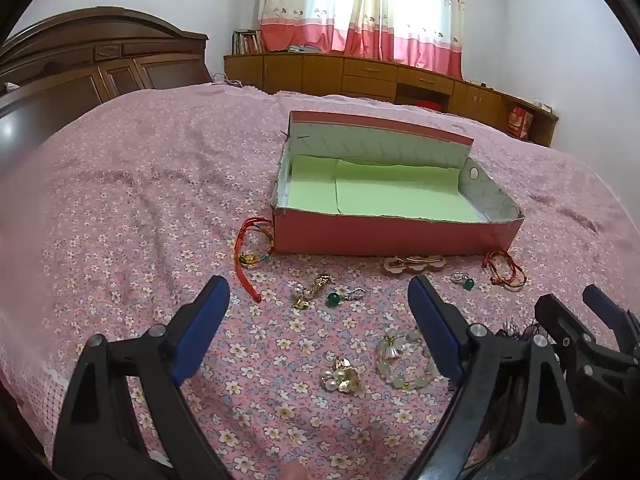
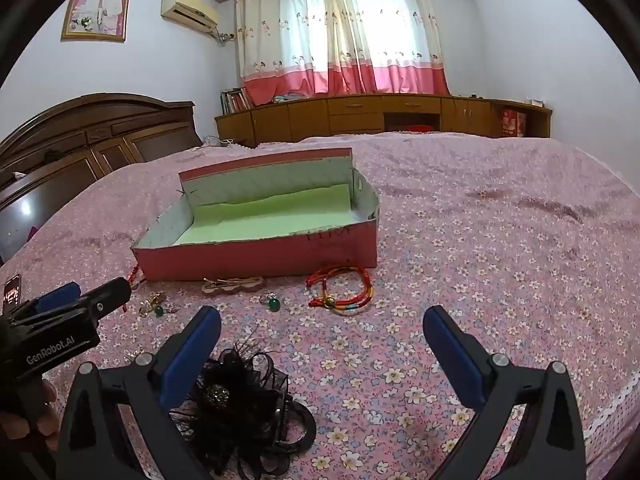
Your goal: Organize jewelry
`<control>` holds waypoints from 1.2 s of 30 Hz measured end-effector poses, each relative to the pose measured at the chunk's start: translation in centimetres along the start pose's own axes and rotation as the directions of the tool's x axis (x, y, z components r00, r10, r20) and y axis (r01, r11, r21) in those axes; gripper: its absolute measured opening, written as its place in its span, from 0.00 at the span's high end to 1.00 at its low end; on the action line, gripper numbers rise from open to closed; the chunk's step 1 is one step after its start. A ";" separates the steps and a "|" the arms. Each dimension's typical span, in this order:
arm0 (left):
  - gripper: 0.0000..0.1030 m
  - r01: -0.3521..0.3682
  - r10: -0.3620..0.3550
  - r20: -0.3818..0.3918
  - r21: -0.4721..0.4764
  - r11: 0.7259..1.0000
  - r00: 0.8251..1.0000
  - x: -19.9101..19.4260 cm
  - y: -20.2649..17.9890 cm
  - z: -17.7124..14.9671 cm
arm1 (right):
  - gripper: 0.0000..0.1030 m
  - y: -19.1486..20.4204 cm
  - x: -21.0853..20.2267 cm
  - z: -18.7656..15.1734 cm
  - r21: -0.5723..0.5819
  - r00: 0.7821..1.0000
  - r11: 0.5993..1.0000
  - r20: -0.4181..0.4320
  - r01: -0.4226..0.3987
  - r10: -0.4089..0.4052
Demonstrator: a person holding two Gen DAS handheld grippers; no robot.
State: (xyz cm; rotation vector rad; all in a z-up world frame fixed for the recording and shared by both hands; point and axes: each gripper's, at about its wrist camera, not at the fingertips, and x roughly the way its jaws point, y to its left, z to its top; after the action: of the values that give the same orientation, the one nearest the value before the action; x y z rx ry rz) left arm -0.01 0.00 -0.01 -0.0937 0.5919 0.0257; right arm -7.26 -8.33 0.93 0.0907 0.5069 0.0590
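Observation:
A red box [image 1: 384, 236] with a green lining stands open on the pink floral bedspread; it also shows in the right wrist view [image 2: 260, 258]. Jewelry lies in front of it: a red cord bracelet [image 1: 252, 256], gold earrings [image 1: 310, 292], a green bead earring [image 1: 340, 298], a pearl brooch [image 1: 344, 376], a jade bead bracelet [image 1: 404, 360], a pink hair clip [image 1: 414, 263]. My left gripper [image 1: 318, 320] is open above these. My right gripper [image 2: 322, 344] is open; a black feathered hair clip [image 2: 244, 400] lies by its left finger and a red-gold bracelet [image 2: 344, 290] lies ahead.
The bed's wooden headboard [image 1: 92, 64] is at the left. A low wooden cabinet [image 2: 380, 118] runs under the curtained window. A phone [image 2: 11, 288] lies at the bed's left edge. The bedspread [image 2: 500, 240] stretches wide to the right of the box.

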 end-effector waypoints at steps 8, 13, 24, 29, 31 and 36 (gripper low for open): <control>0.18 -0.009 0.009 -0.004 0.014 1.000 1.000 0.0 0.0 0.0 | 0.00 -0.3 0.1 -0.2 0.011 1.000 1.000 -0.004 -0.004 0.004; 0.19 0.000 0.000 -0.001 0.012 1.000 1.000 0.0 -0.5 -0.1 | 0.00 -0.3 0.1 -0.2 0.011 1.000 1.000 -0.002 -0.004 0.004; 0.19 0.000 0.000 0.000 0.013 1.000 1.000 0.0 -0.5 -0.1 | 0.00 -0.3 0.1 -0.1 0.009 1.000 1.000 0.000 -0.002 0.002; 0.19 -0.001 0.001 0.001 0.012 1.000 1.000 0.1 -0.4 -0.2 | 0.00 -0.2 0.0 -0.1 0.008 1.000 1.000 0.001 -0.001 0.001; 0.19 -0.001 0.001 0.000 0.011 1.000 1.000 0.1 -0.5 -0.2 | 0.00 -0.2 0.0 -0.1 0.008 1.000 1.000 0.001 -0.001 0.001; 0.19 0.000 0.000 0.001 0.012 1.000 1.000 0.1 -0.5 -0.2 | 0.00 -0.2 -0.1 0.1 0.009 1.000 1.000 0.004 -0.001 0.001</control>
State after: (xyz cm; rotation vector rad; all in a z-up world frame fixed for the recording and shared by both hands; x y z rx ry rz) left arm -0.01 -0.56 -0.15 -0.0818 0.5912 0.0219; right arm -7.25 -8.54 1.07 0.0996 0.5027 0.0576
